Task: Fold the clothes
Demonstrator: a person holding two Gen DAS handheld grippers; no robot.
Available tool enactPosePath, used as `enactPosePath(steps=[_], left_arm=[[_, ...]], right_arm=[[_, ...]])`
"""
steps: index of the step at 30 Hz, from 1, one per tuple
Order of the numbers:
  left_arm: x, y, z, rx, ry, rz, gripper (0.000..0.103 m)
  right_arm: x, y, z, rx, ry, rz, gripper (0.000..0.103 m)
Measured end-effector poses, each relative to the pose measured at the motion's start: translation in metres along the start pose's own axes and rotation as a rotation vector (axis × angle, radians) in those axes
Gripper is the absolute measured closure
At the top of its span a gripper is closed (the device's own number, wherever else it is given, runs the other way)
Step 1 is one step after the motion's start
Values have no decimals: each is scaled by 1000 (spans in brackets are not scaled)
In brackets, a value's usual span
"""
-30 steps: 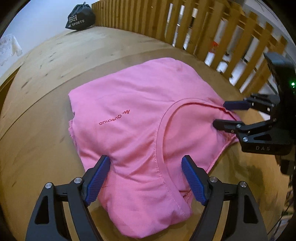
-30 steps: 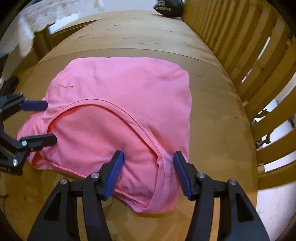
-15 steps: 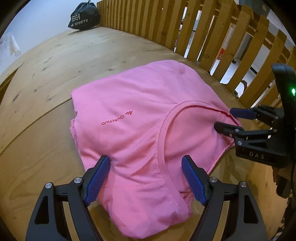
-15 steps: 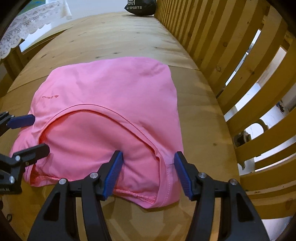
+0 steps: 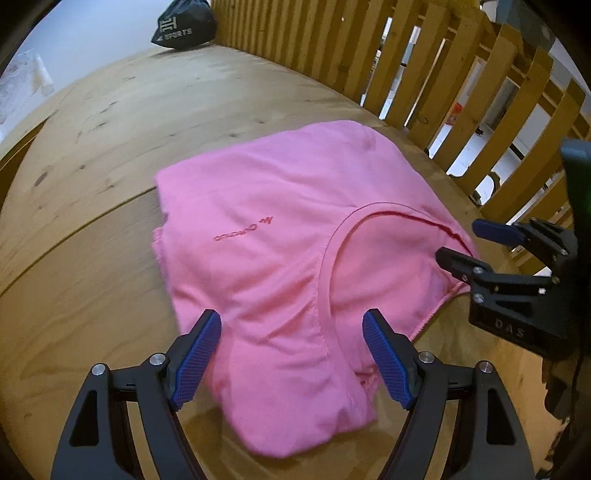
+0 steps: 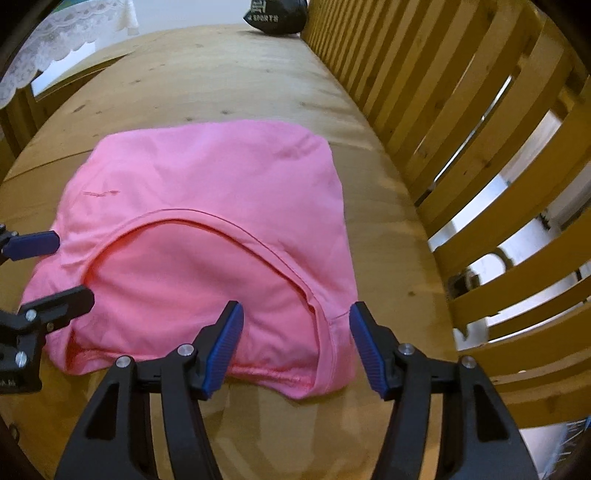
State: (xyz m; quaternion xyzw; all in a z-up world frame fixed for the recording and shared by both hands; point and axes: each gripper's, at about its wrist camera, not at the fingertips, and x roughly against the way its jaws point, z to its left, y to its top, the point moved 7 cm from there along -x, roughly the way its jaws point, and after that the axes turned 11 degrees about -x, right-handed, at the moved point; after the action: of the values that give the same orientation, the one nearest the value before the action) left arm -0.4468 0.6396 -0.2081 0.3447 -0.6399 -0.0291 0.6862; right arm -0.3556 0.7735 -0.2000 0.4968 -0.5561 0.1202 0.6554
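Both wrist cameras are looking steeply down from close above the counter (image 5: 92, 258), sharing the pink shirt (image 5: 280, 236) (image 6: 207, 206); the railing (image 6: 461, 122) is running toward one o'clock.

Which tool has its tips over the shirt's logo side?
The left tool; the logo lies on its side of the pink shirt, while the right tool is nearer the railing.

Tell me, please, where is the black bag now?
The black bag lies at the far end of the wooden table, against the slat fence. It is well beyond the pink shirt; both views show it near the top edge.
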Motion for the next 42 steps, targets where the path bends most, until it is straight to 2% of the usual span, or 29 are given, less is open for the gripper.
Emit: enactPosePath(steps=[5, 7, 14, 19, 20, 23, 24, 27, 33, 36, 40, 42], left_arm=[[40, -8, -6, -41, 47, -20, 25], [55, -13, -10, -48, 44, -25, 26], [107, -45, -22, -111, 65, -26, 25], [157, -73, -30, -138, 88, -89, 25], [171, -82, -33, -148, 104, -112, 25], [202, -109, -44, -152, 83, -149, 25], [211, -120, -48, -150, 73, -159, 25], [239, -156, -61, -169, 73, -192, 25], [279, -224, -93, -233, 123, -226, 25], [304, -257, -112, -248, 145, -269, 25], [340, -300, -128, -207, 106, -333, 24], [351, -320, -130, -194, 133, -336, 24]], right_arm=[[42, -3, 7, -26, 37, -41, 43], [57, -10, 10, -38, 47, -45, 43], [108, -57, 20, -91, 127, -41, 42], [157, -89, 34, -60, 137, -96, 42], [171, -97, 38, -62, 157, -116, 42], [213, -124, 48, -68, 213, -177, 38], [225, -134, 51, -63, 222, -194, 32], [258, -168, 63, -46, 232, -236, 32], [307, -234, 80, -51, 226, -309, 32], [330, -264, 88, -56, 227, -339, 32], [355, -300, 99, -50, 210, -368, 32], [365, -315, 104, -42, 202, -378, 32]])
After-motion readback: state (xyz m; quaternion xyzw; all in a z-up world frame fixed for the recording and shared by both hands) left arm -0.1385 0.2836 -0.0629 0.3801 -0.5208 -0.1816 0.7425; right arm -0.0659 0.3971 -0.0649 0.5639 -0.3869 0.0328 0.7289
